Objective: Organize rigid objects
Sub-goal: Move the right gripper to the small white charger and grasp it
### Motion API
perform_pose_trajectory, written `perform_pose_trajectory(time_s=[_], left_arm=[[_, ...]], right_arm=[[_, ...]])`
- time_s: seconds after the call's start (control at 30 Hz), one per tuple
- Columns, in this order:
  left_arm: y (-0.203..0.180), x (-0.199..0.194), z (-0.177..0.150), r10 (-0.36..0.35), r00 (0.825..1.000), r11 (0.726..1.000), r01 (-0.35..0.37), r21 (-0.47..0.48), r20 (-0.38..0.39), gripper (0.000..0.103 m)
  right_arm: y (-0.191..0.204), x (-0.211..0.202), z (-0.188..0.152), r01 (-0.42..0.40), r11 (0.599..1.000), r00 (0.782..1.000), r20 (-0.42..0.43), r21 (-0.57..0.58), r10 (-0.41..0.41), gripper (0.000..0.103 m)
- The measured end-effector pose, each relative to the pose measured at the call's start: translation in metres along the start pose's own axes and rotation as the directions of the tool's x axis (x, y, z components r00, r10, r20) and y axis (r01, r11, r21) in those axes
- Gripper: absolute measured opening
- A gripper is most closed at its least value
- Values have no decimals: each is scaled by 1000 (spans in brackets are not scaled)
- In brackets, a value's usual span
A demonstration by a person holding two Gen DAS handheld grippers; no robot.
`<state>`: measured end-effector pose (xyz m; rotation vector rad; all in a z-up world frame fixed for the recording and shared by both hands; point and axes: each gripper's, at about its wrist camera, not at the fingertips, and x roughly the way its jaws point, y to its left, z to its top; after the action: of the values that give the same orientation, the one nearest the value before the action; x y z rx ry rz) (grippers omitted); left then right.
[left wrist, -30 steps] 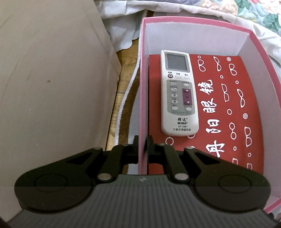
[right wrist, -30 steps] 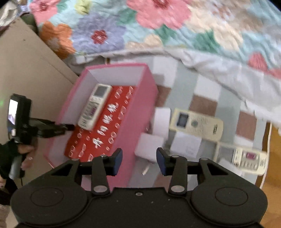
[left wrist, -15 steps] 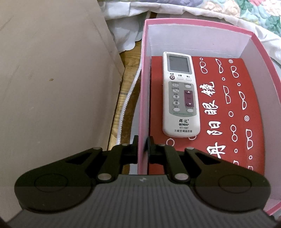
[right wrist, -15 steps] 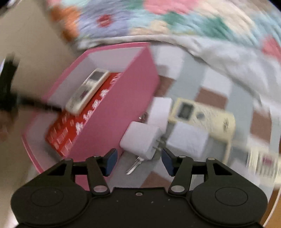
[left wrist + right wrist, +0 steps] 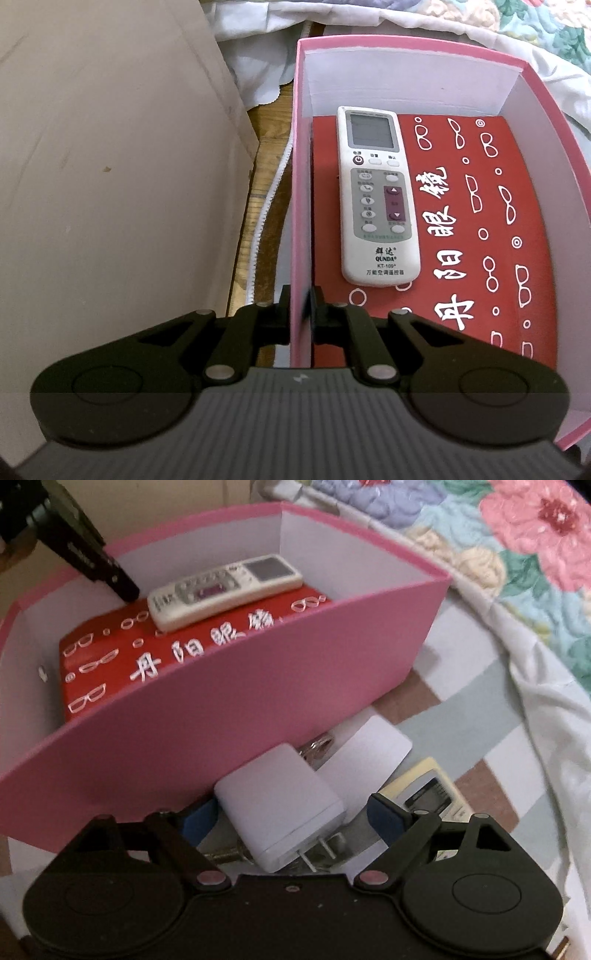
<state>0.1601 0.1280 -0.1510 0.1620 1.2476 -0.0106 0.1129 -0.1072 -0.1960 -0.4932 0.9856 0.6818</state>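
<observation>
A pink box [image 5: 301, 206] [image 5: 258, 686] holds a red case and a white remote [image 5: 376, 195] [image 5: 221, 590]. My left gripper [image 5: 299, 306] is shut on the box's left wall, one finger inside and one outside; its fingers [image 5: 122, 583] show in the right wrist view. My right gripper [image 5: 291, 816] hangs low beside the box, its jaws opening around a white plug adapter [image 5: 280, 805] that lies between the blue pads, with a gap on the right. A key [image 5: 317, 747] lies behind the adapter.
A white card [image 5: 365, 749] and a cream remote [image 5: 432, 794] lie on the checked cloth right of the adapter. A floral quilt [image 5: 517, 554] covers the far right. A beige board [image 5: 110, 184] stands left of the box, over wooden floor.
The right gripper dropped down close beside the box, rolled, and spread its jaws around the adapter. The left gripper stayed clamped on the box wall.
</observation>
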Motion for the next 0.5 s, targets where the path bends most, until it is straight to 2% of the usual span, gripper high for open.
perform_pose_trajectory(time_s=[0.03,0.07,0.2,0.5], left_arm=[[-1,0,0,1,1000,1000,-1,3,1,7],[-1,1,0,1,1000,1000,-1,5,3,7],[0,1,-1,-2,1000,1000,2,-2,4,7],[-1,1,-1,4,1000,1000,-5,3,5,8]], right_arm=[[0,0,-2,-9,1000,1000,-1,8,9,83],[1,-1,-5,-8,1000,1000,10,25,8,76],[4,-9,-12,4,994,1000,30,110,-8,72],[25,-34,-33,46,962,997,42,269,-59,70]])
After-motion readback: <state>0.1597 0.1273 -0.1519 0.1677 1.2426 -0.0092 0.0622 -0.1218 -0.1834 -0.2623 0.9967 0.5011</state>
